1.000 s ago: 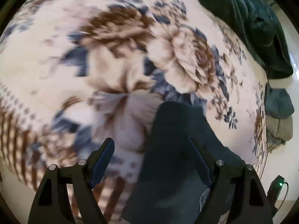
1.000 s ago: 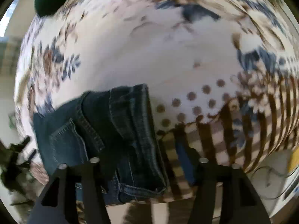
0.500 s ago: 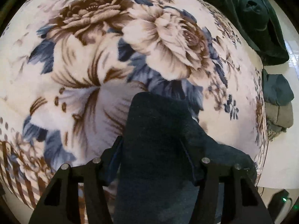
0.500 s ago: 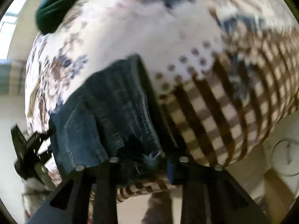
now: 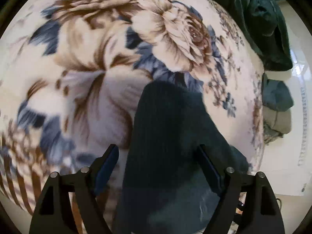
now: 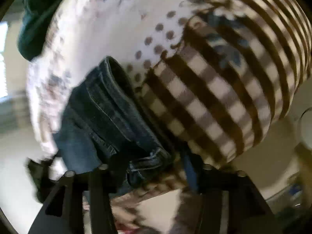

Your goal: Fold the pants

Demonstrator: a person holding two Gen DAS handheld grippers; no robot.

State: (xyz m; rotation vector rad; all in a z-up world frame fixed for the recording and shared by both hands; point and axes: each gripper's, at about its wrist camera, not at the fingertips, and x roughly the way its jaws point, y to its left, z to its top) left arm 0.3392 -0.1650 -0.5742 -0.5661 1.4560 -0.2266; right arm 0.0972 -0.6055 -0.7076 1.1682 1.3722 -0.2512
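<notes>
Under both of your grippers spreads a floral blanket (image 5: 93,62) in cream, brown and blue, and in the right wrist view it (image 6: 214,89) turns to brown stripes and checks from 12 to 4 o'clock, with a band of brown dots near the middle. The jeans (image 5: 167,156) lie folded on that blanket: in the left wrist view they fill the lower centre, dark and blurred, running up from 6 o'clock to a rounded end just below the middle. In the right wrist view the jeans (image 6: 109,117) sit from the centre toward 7 o'clock, seams and a hem showing, close to the blanket's near edge. A dark green cloth (image 5: 259,25) is heaped at 1 to 2 o'clock of the left view, and it (image 6: 37,19) shows again at 10 to 11 o'clock of the right one. Smaller folded cloths (image 5: 276,109) hang at 3 o'clock. Your left gripper (image 5: 158,156) is spread wide, a finger on each side of the jeans, gripping nothing. Your right gripper (image 6: 150,167) also stands apart, the jeans' hem lying between its fingers, unpinched.
</notes>
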